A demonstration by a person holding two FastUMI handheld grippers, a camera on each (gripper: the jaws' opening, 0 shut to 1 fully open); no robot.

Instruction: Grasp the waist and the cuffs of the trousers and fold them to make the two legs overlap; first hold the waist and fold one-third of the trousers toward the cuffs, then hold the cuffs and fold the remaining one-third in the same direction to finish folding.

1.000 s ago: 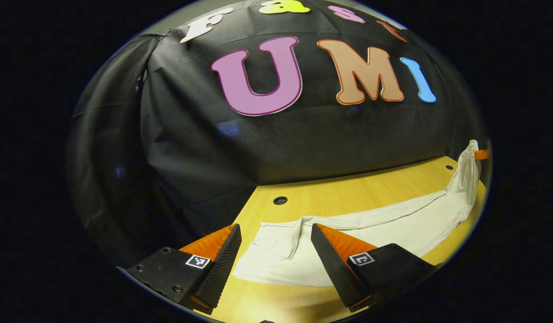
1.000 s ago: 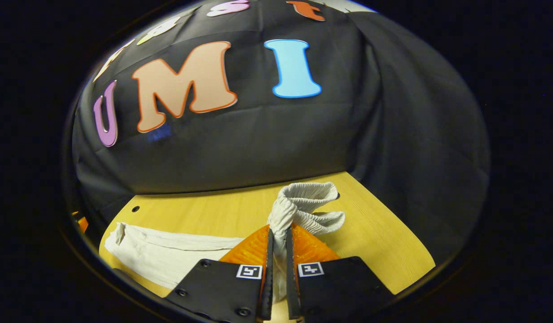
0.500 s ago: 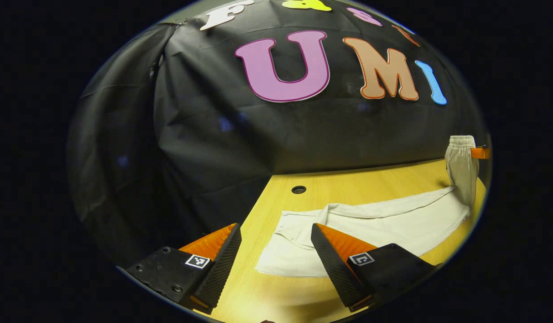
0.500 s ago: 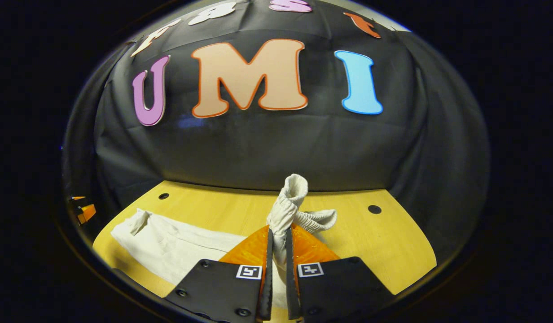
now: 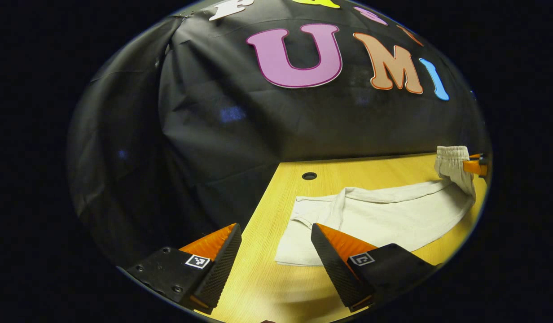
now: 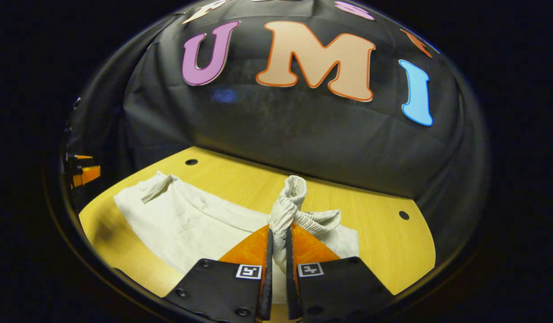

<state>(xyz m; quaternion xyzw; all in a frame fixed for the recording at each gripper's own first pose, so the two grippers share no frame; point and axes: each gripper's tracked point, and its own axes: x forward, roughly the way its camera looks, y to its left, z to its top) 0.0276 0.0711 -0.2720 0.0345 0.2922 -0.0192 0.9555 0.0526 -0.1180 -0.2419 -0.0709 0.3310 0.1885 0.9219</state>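
White trousers (image 5: 384, 220) lie lengthwise on the wooden table (image 5: 258, 287), legs overlapped. In the left gripper view my left gripper (image 5: 274, 229) is open above the table, nothing between its fingers. The cuff end (image 5: 303, 211) lies just ahead and to the right, partly behind one finger. At the far right the waist (image 5: 451, 161) hangs lifted from the right gripper (image 5: 475, 167). In the right gripper view my right gripper (image 6: 277, 231) is shut on the bunched elastic waist (image 6: 287, 204), held above the flat trousers (image 6: 191, 220). The left gripper (image 6: 82, 172) shows at the far left.
The black cloth wall (image 5: 240, 148) closes the table's back and sides. Small round holes sit in the tabletop near its far edge (image 5: 309, 176) (image 6: 401, 215). Bare wood shows to the right of the waist (image 6: 393, 255).
The right gripper has carried the waist over the trousers toward the cuffs, lowering slightly. The left gripper has drifted left, away from the cuff end, staying open.
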